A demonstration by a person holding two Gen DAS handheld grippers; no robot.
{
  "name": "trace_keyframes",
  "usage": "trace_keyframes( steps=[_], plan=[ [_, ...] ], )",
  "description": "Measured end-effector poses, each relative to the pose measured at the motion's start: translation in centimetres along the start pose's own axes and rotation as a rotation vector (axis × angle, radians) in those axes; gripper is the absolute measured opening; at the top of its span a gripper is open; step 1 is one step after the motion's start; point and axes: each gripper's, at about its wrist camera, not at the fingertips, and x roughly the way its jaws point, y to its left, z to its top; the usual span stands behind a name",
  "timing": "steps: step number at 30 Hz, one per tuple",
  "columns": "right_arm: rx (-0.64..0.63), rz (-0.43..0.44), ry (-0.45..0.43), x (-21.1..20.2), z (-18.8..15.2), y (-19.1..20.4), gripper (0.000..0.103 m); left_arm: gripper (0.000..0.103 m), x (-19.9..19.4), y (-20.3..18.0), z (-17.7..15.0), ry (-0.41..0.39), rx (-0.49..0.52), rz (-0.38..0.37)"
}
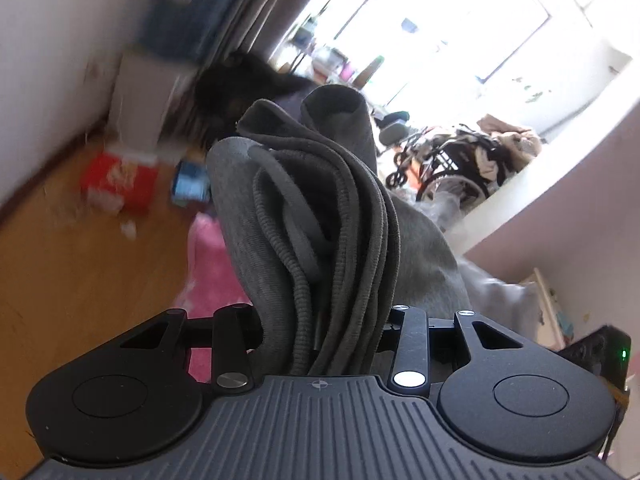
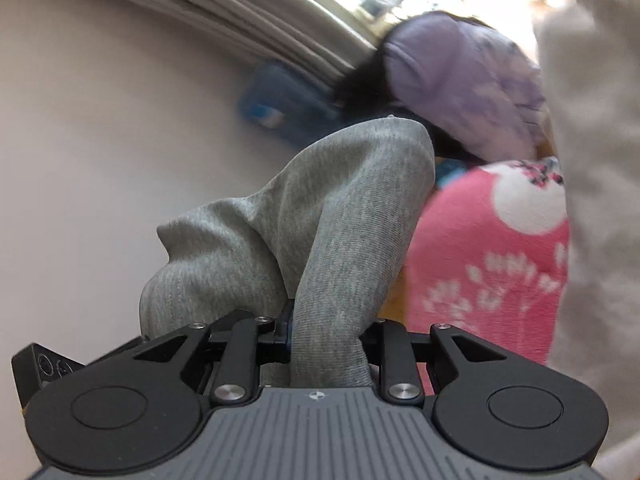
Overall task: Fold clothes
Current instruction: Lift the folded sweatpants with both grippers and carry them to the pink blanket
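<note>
My left tongs (image 1: 320, 320) were clamped on a bunched, many-layered edge of the grey sweatpants (image 1: 320, 216). The ribbed hems and the thick drawcord (image 1: 280, 236) stood packed together between the jaws, and the cloth rose in a tall fold straight ahead of the camera. The rest of the garment fell away to the right, held in the air above the wooden floor (image 1: 80, 264). A red box (image 1: 120, 180) and a small blue thing lay blurred on that floor. A folded wheelchair (image 1: 448, 160) stood by the bright window (image 1: 440, 20).

My right tongs (image 2: 324, 344) were likewise closed on the grey sweatpants (image 2: 340, 216), gripping a lighter, single thick fold that rose and bent over to the left against the pale wall (image 2: 100, 140). Just to the right of the fold hung a pink cloth with white flowers (image 2: 500, 248). Beyond it was a person in a lilac top (image 2: 460, 80), blurred. I could not tell which part of the garment the right tongs had.
</note>
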Motion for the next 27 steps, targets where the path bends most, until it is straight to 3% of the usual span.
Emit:
trace_keyframes(
  steps=[4,9,18,24,27],
  plan=[
    [0.008,-0.137,0.015,3.6,0.3,-3.0,0.026,0.040,3.3,3.1,-0.4,0.081,-0.061,-0.041],
    [-0.008,-0.258,0.027,5.1,-0.5,-5.5,0.026,0.040,6.5,5.2,-0.2,0.131,-0.062,-0.073],
    [-0.059,-0.345,0.039,5.1,-0.8,-6.1,0.026,0.041,12.0,8.9,-0.4,0.211,-0.068,-0.114],
    [-0.102,-0.374,0.053,4.9,-0.9,-5.9,0.026,0.042,12.7,9.7,-0.9,0.206,-0.061,-0.136],
    [-0.134,-0.416,0.070,6.1,-1.1,-6.1,0.027,0.049,13.6,10.7,-1.1,0.230,-0.075,-0.112]
  ],
)
